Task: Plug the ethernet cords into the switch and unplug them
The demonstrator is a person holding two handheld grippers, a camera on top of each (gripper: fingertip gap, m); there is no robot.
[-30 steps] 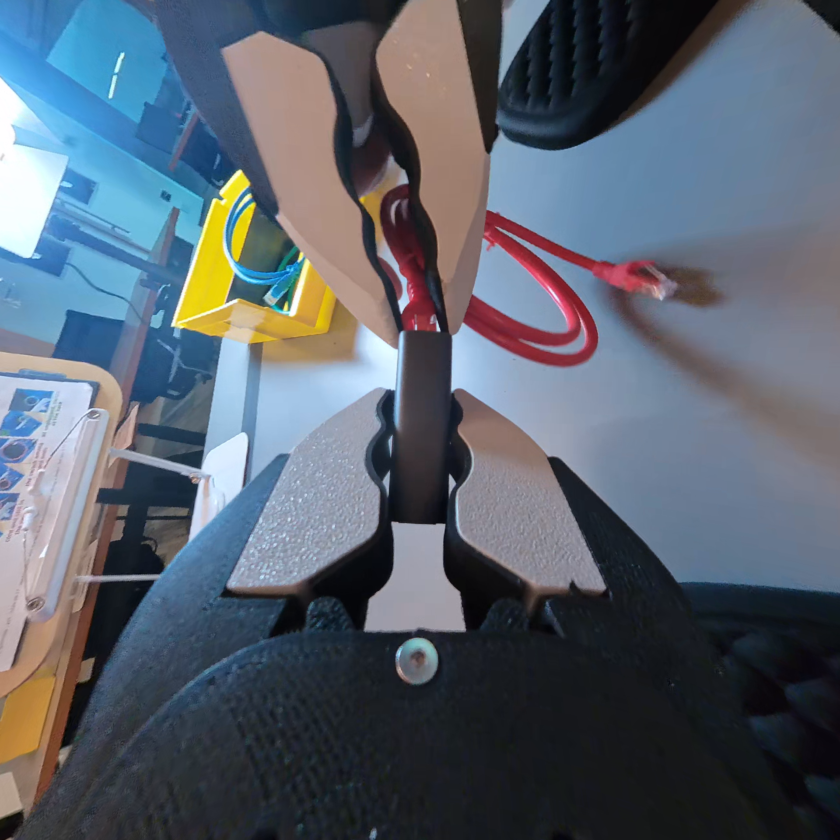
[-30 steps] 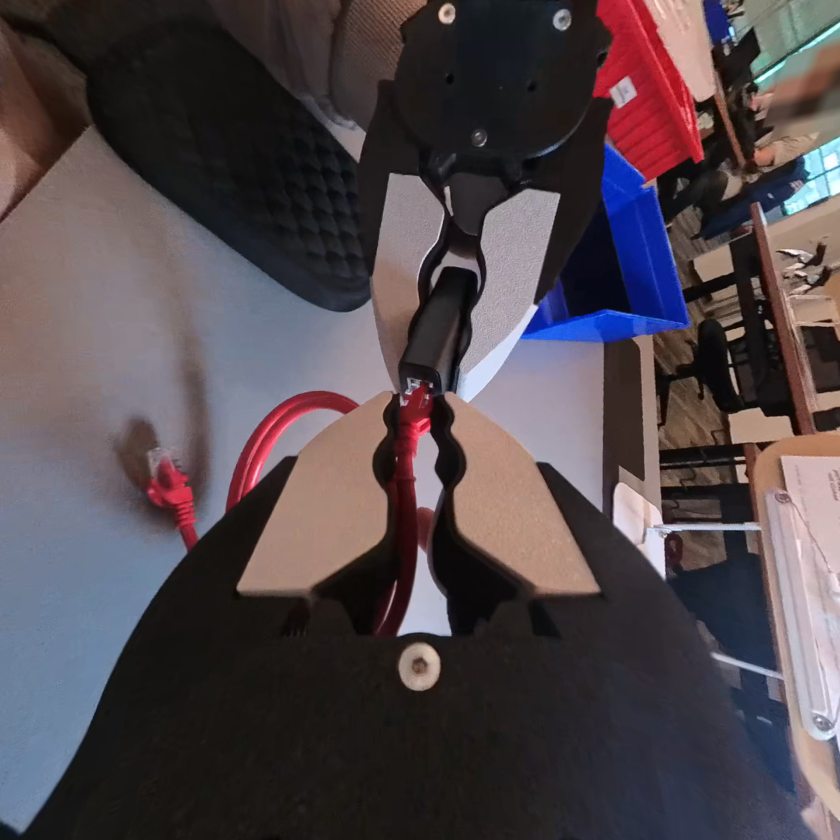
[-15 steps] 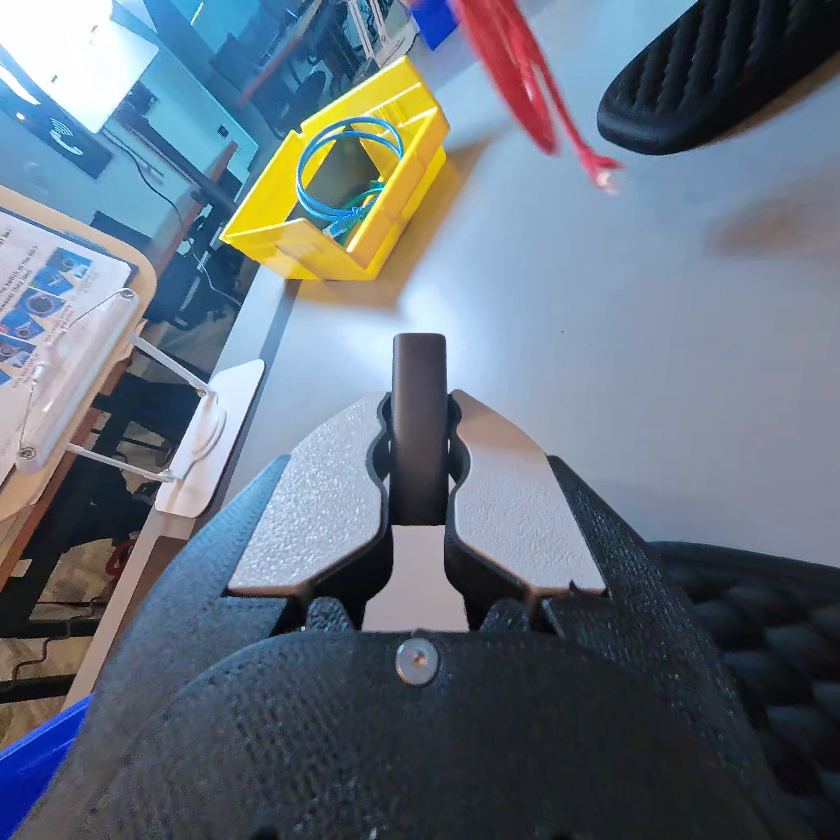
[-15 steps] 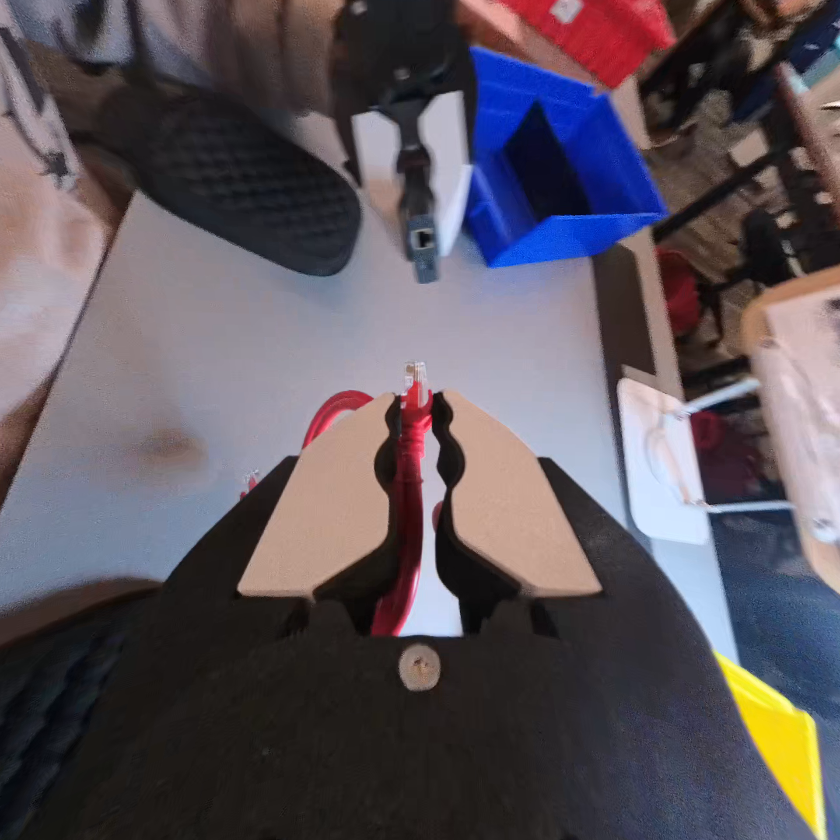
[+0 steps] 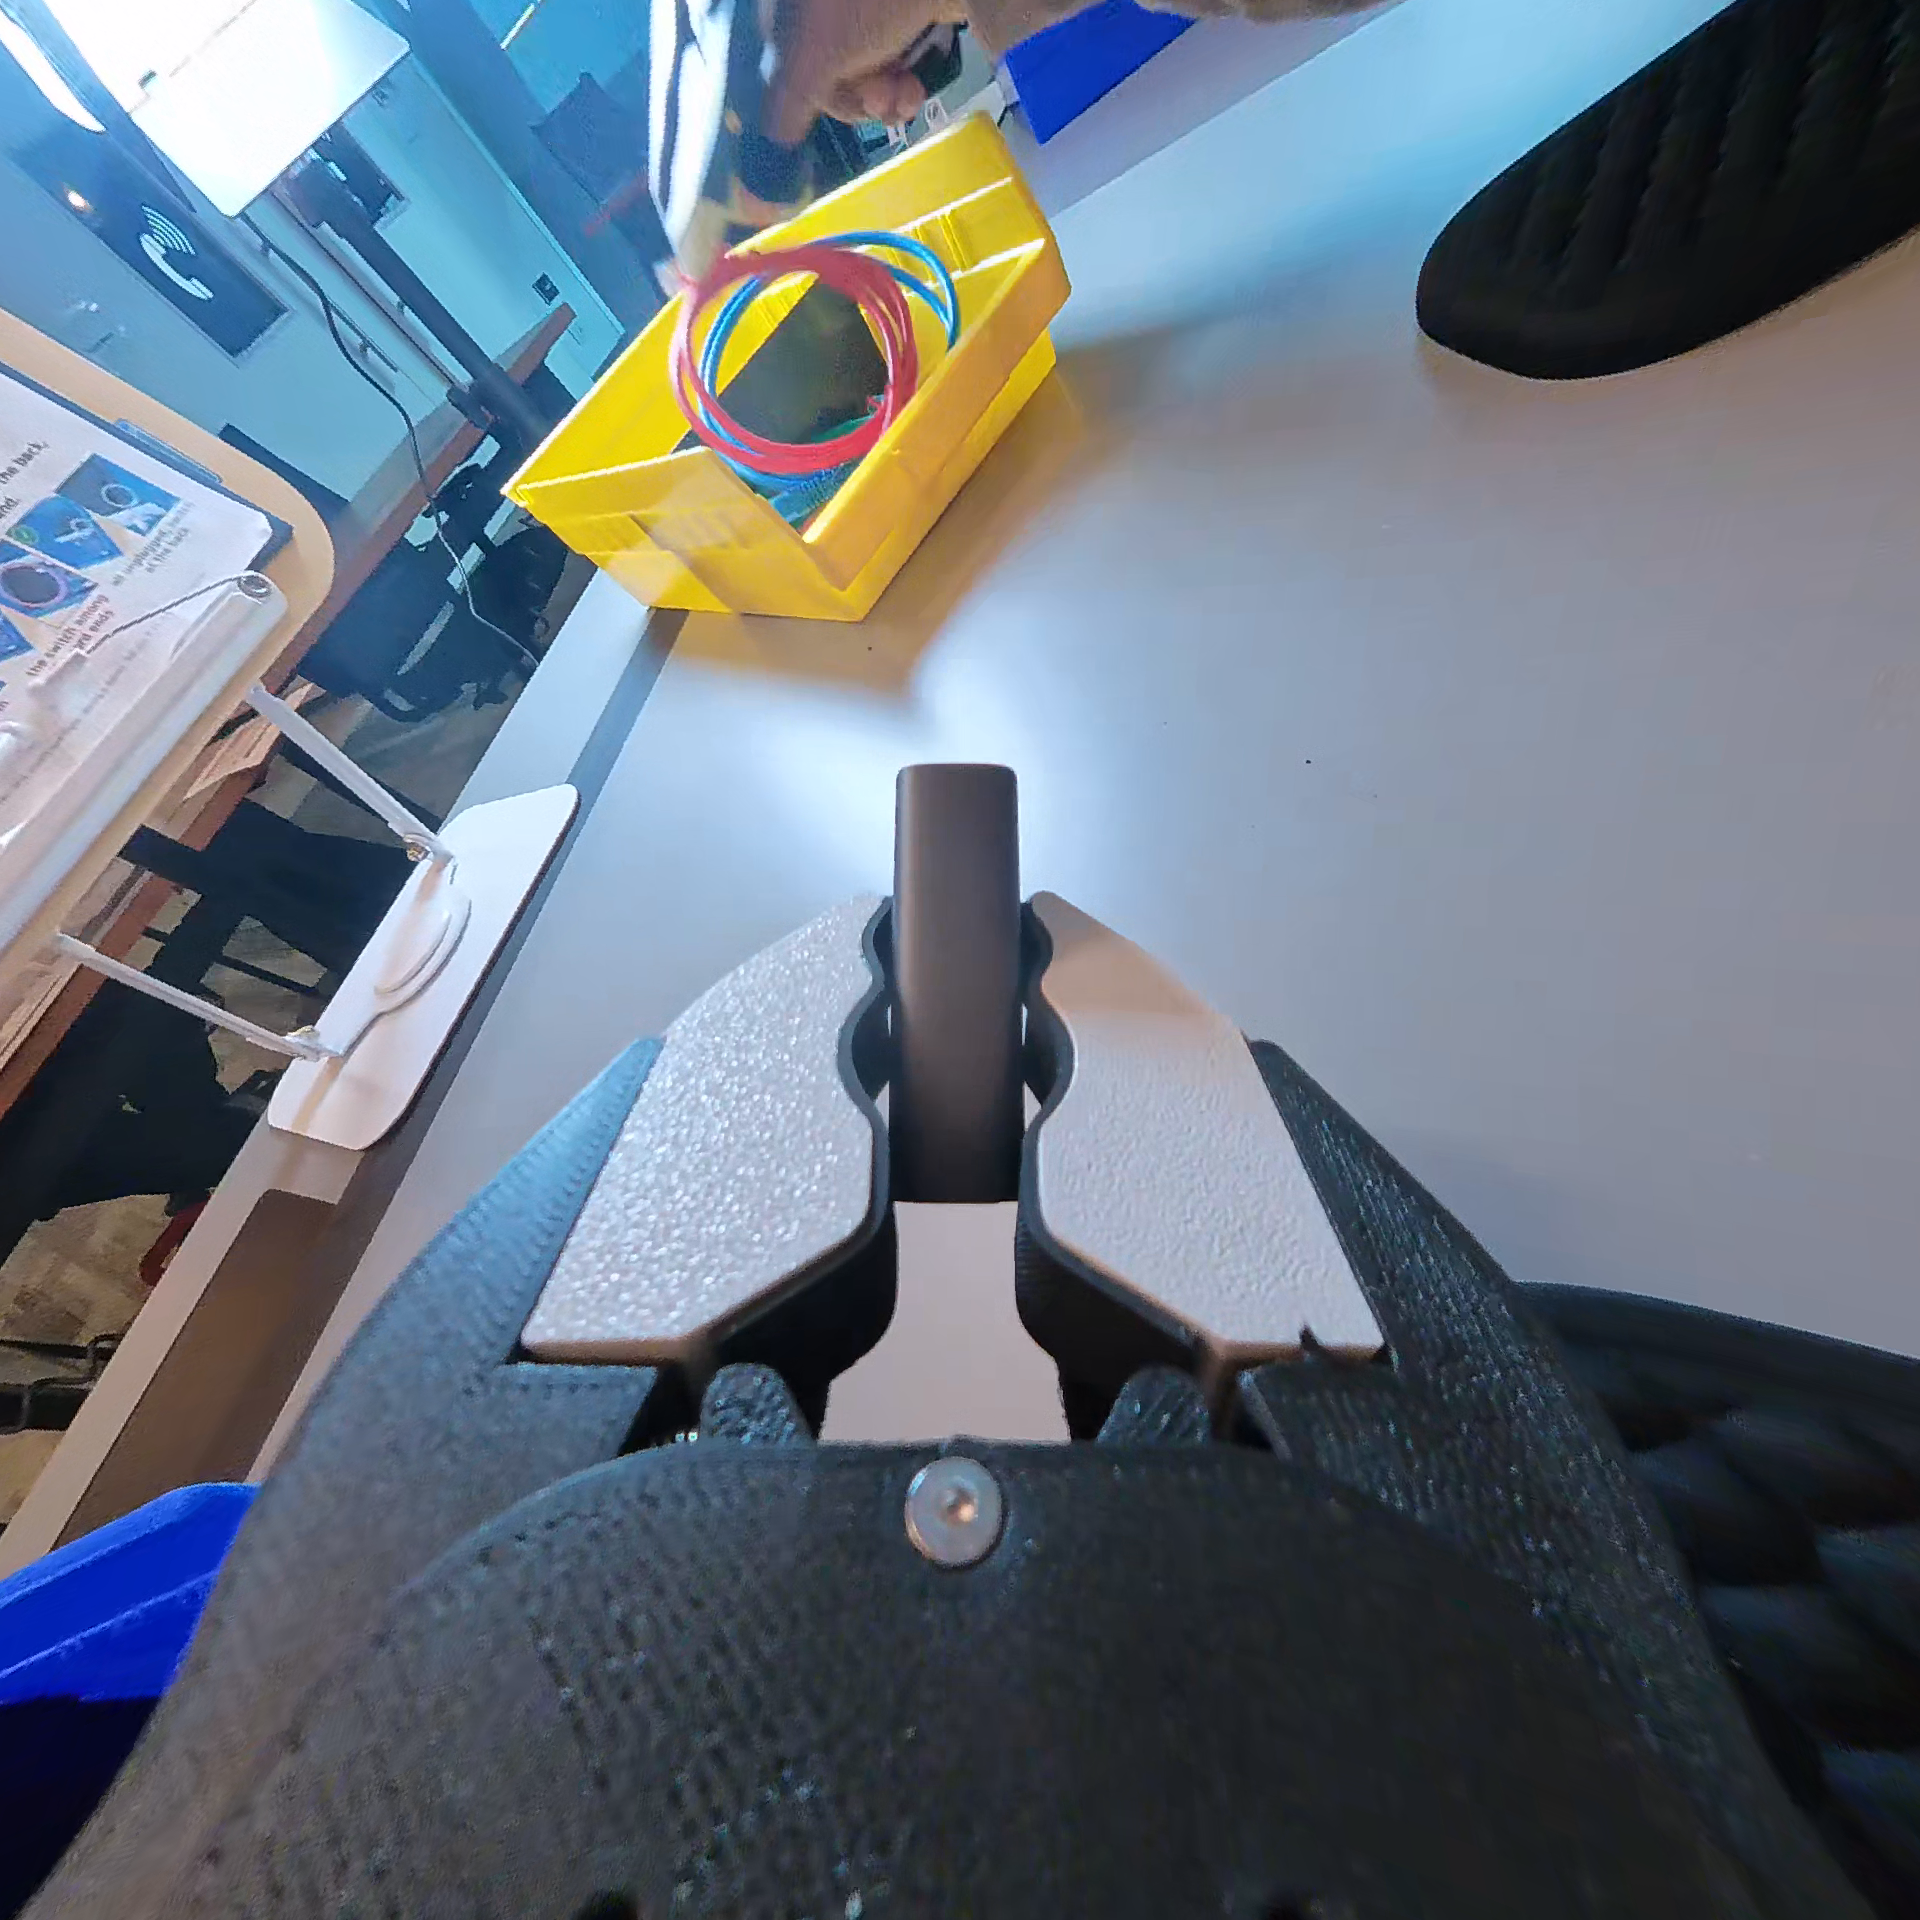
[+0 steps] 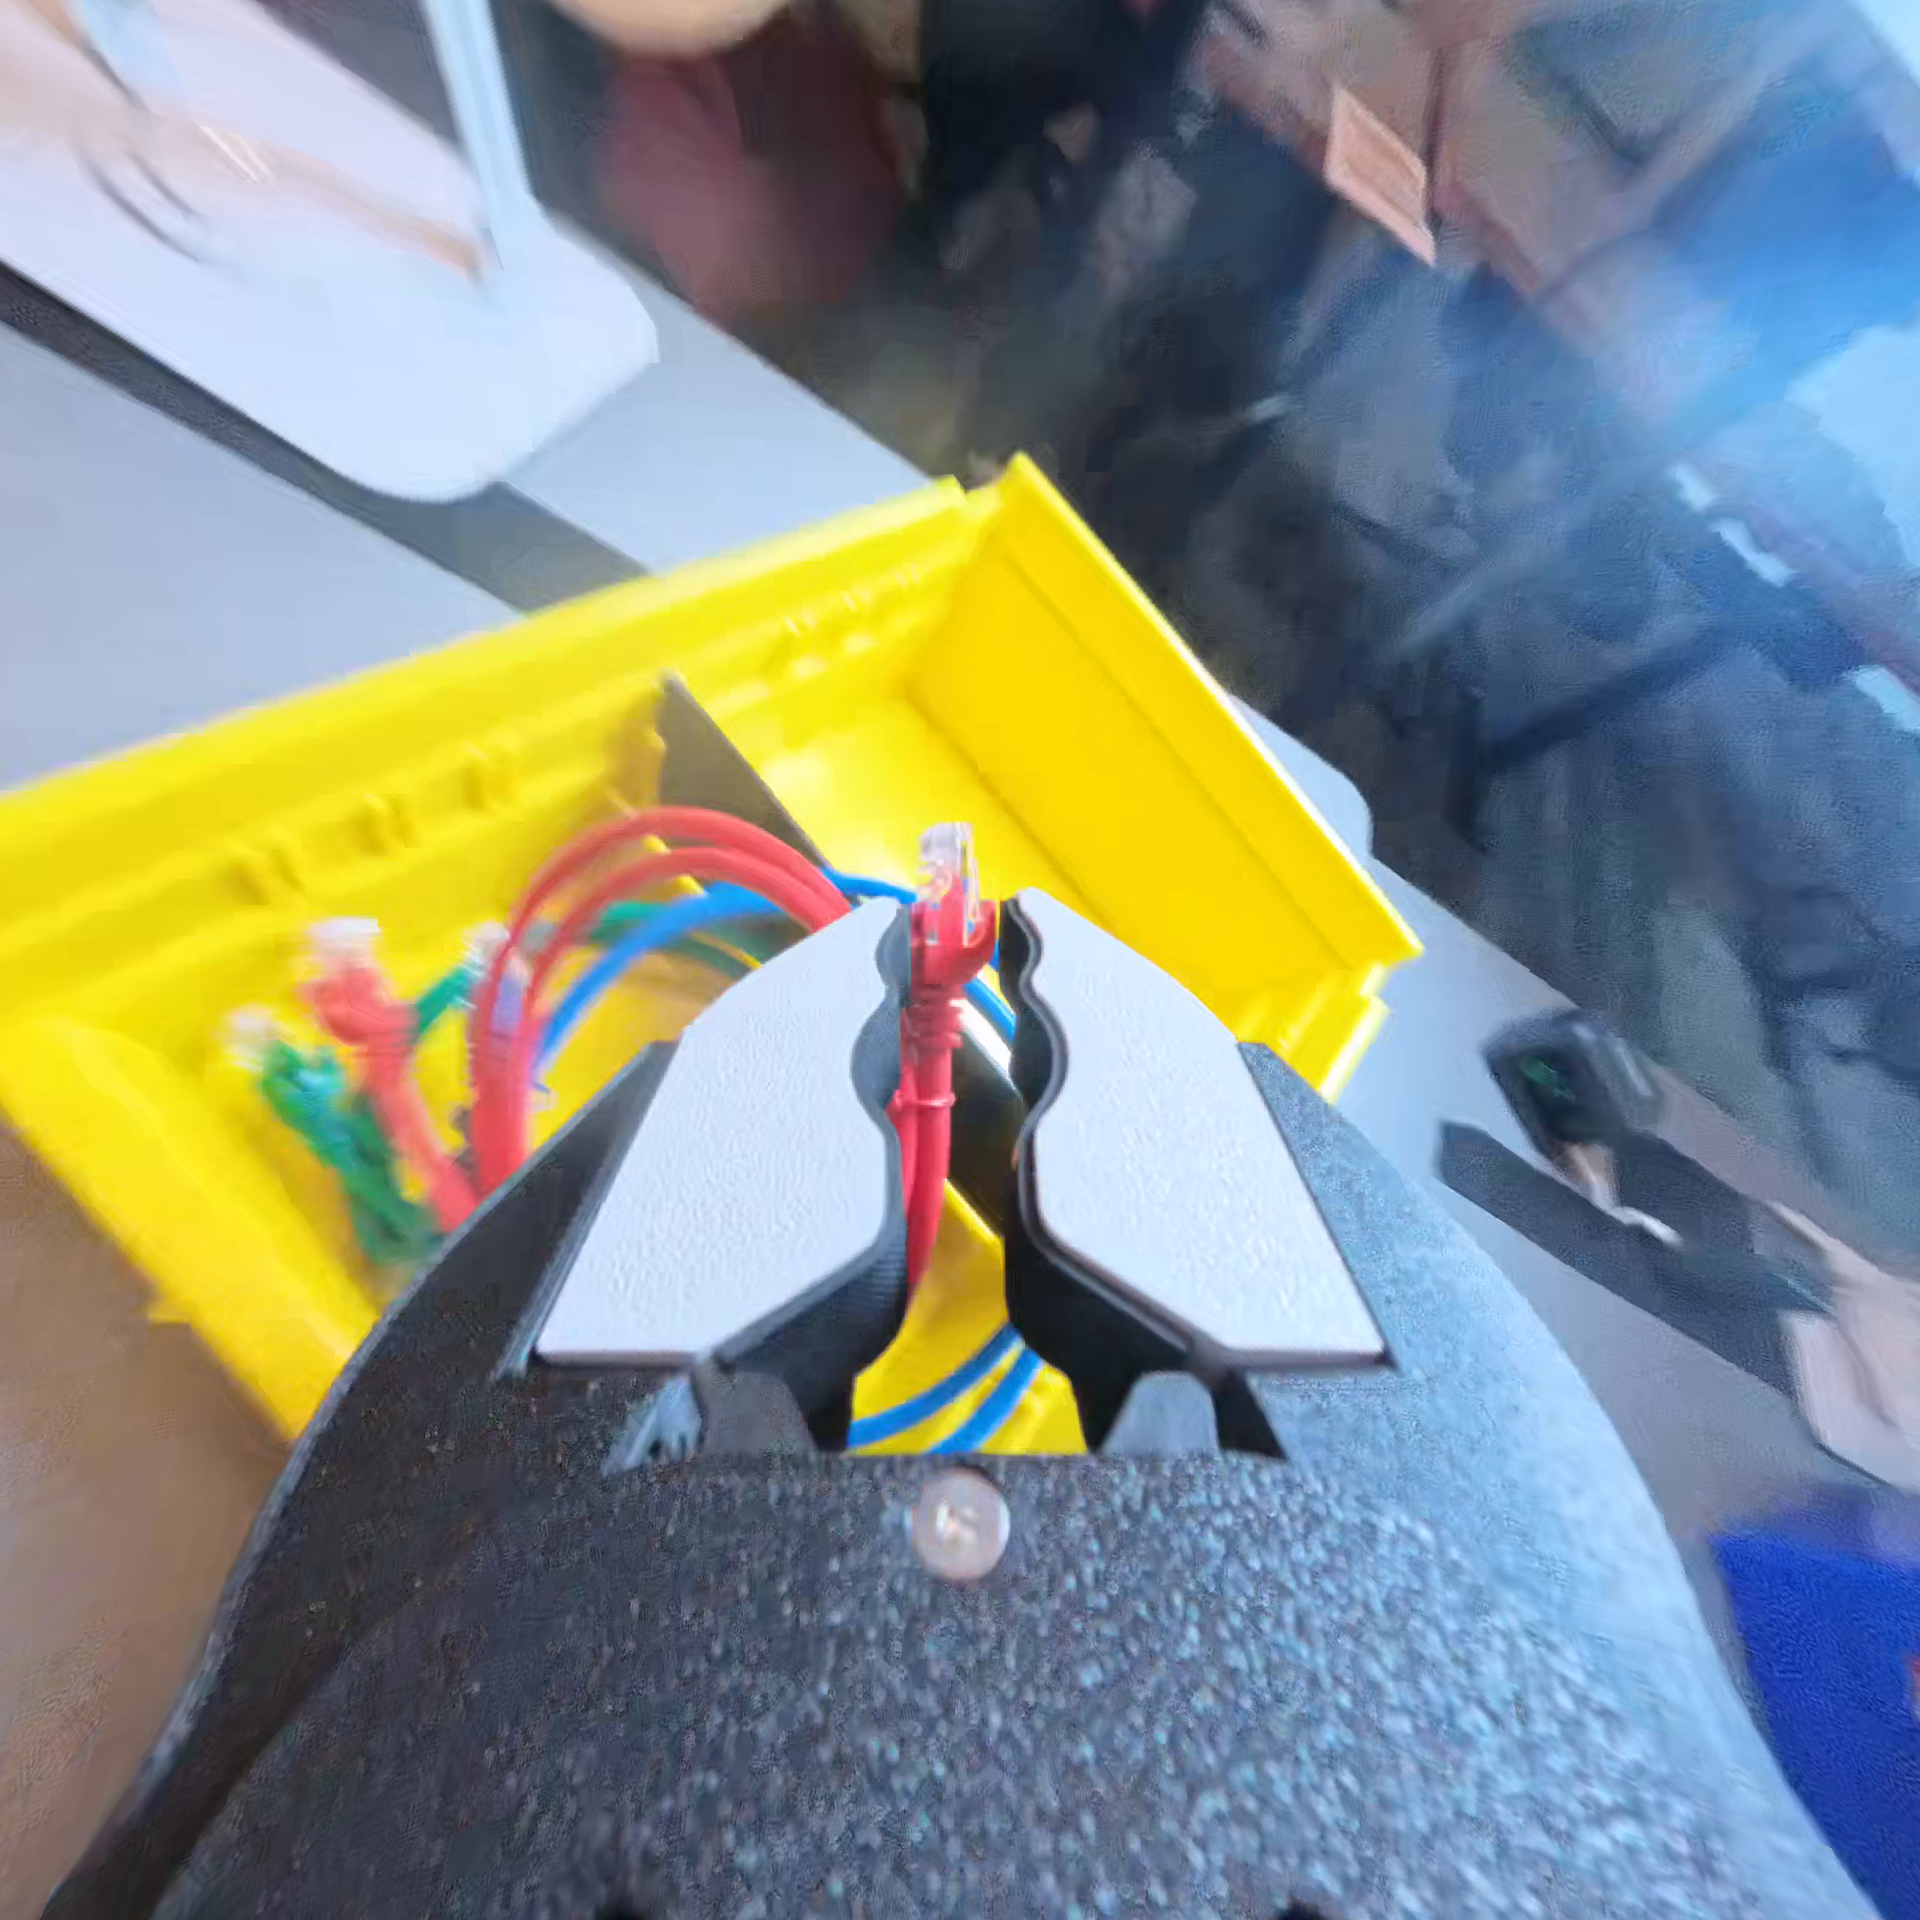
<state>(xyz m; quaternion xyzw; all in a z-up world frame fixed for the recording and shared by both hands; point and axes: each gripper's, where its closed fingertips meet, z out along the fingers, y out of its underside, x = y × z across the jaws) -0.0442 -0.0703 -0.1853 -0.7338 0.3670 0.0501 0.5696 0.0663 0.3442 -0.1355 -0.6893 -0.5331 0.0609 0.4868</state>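
My left gripper (image 5: pixel 956 914) is shut on the black switch (image 5: pixel 954 987), which sticks out past the fingertips above the grey table (image 5: pixel 1351 727). My right gripper (image 6: pixel 954 914) is shut on the red ethernet cord (image 6: pixel 940 966) just behind its clear plug, and holds it over the yellow bin (image 6: pixel 1091 707). The cord's red loops (image 5: pixel 694 364) hang into the bin (image 5: pixel 935 457) in the left wrist view, under the blurred right gripper (image 5: pixel 696 156). A blue cord (image 6: pixel 665 935) and a green cord (image 6: pixel 332 1122) lie in the bin.
A black mesh pad (image 5: pixel 1683 187) lies at the far right of the table. A white stand base (image 5: pixel 416 956) sits on the left edge. A blue bin (image 5: pixel 94 1590) is at the near left. The right wrist view is motion-blurred. My hands' fingertips stand some 45 centimeters from each other.
The red plug came out of the switch. My right gripper carried the red cord away from the switch and over the yellow bin. My left gripper still holds the switch.
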